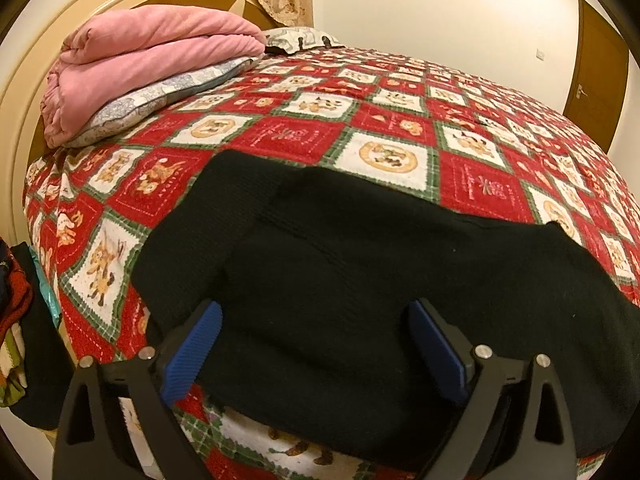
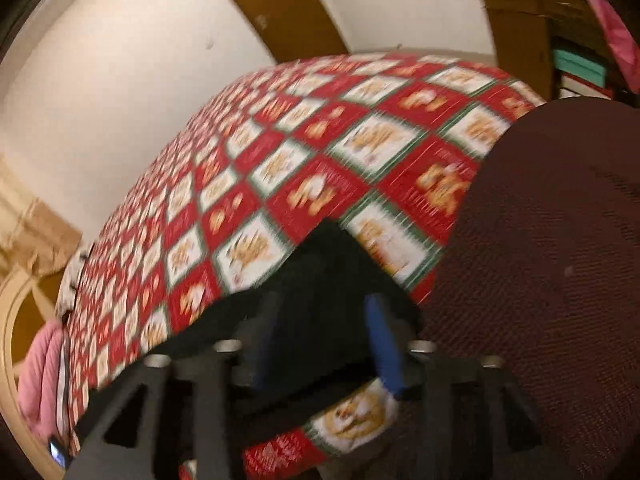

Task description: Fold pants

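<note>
My bed (image 1: 304, 136) wears a red, white and green checkered quilt (image 1: 472, 176) printed with small figures. On it, near my edge, the black pants (image 1: 360, 264) lie spread flat. Up by the cream headboard (image 1: 24, 92) a patterned pillow (image 1: 160, 100) lies on the quilt, a folded pink blanket (image 1: 152, 52) stacked on top.

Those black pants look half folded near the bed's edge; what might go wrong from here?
The black pants lie at the near edge of the patterned bedspread, so a tug may slide them off. The left gripper stands open over them, gripping nothing. The right wrist view is blurred, so the right gripper may grab bedspread too.
</note>
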A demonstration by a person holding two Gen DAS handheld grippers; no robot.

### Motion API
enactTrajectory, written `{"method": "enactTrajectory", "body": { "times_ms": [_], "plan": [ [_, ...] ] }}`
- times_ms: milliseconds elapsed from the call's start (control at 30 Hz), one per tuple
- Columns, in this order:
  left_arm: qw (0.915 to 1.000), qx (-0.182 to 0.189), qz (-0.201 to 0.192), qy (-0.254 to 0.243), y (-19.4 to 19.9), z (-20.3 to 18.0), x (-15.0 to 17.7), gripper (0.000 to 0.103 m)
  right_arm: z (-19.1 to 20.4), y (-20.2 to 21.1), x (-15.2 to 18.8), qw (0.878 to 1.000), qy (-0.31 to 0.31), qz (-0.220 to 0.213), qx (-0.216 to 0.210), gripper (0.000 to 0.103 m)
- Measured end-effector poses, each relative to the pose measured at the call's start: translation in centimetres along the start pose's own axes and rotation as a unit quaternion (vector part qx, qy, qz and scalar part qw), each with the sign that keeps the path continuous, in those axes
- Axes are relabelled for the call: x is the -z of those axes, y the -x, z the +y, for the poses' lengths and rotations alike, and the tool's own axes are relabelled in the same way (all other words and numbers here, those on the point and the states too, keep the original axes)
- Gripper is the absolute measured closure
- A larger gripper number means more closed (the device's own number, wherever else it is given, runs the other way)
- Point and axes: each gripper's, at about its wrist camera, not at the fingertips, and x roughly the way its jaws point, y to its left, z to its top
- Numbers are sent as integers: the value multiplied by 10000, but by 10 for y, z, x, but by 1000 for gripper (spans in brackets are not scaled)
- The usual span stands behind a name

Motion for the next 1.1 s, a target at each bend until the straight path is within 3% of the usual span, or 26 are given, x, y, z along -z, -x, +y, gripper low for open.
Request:
{"method": "enactTrajectory", "body": {
  "times_ms": [200,400,467,500,600,733,900,1033,1100],
  "plan": [
    [10000,-47,30,11,-1,-1,-1,3,-10,-4,-2,9999,86,106,21,44],
    [9998,-169,99,17,3,-2,-3,3,9,-25,-8,9910,1209,58,573,45],
    [9997,-175,121,-74,14,-7,-2,3,18,-23,-2,9915,1277,245,70,45],
    [9998,-86,97,-124,22,-10,0,3,24,-21,2,9900,1373,312,-84,45],
    [9972,680,-194,-233,54,-24,10,3,43,-10,33,9825,1691,602,-501,45],
    [9856,1505,-458,-626,85,-60,20,3,40,-8,74,9798,1094,1162,-1206,45],
    [9638,2343,-451,-1190,104,-123,31,3,31,-19,88,9853,713,1168,-1027,45],
    [9495,2744,-109,-1517,102,-168,53,3,18,-33,92,9857,148,1292,-1070,44],
    [9443,2791,14,-1746,101,-183,69,3,17,-36,91,9877,45,1133,-1081,45]
  ]
}}
